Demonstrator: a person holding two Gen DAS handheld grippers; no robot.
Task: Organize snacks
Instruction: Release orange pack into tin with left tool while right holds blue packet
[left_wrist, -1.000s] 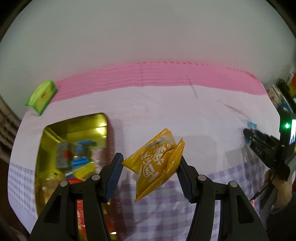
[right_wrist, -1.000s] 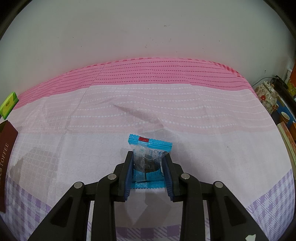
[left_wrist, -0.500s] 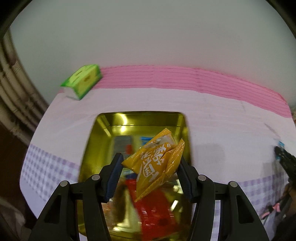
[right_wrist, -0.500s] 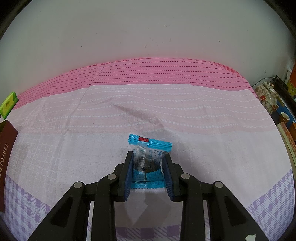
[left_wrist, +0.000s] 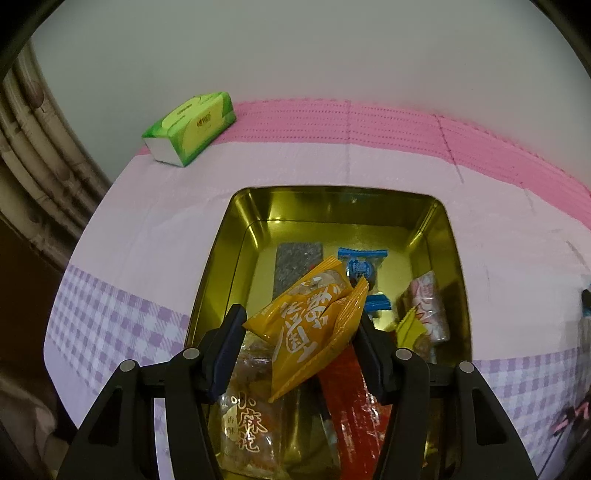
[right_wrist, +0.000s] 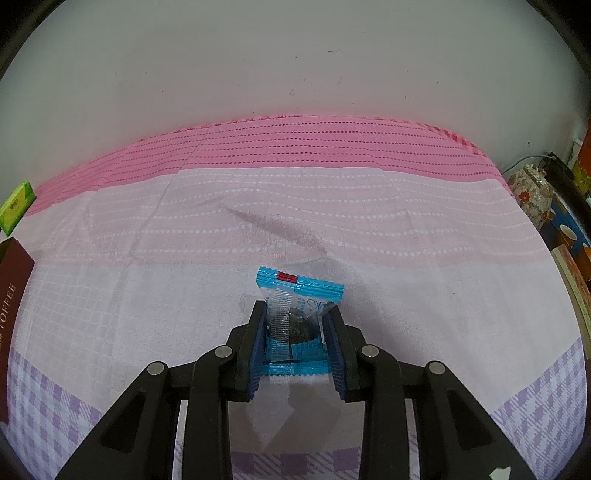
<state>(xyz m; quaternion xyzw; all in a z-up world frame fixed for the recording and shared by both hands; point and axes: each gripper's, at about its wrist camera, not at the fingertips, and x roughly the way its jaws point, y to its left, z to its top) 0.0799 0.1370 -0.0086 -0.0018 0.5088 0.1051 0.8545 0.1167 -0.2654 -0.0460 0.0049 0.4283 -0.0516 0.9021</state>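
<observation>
Two grips: left gripper (left_wrist: 300, 328) clamps a crinkled orange foil snack packet (left_wrist: 308, 325) over the gold rectangular tin (left_wrist: 448, 236); right gripper (right_wrist: 296, 332), nearly closed, pinches a blue-edged clear candy wrapper (right_wrist: 295, 317).

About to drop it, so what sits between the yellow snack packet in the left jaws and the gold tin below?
Nothing visible. The yellow packet hangs in the left gripper over the open gold tin, with only other snacks below.

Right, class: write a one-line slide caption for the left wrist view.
Left gripper holds a yellow snack packet above a gold tin already holding several snacks.
</observation>
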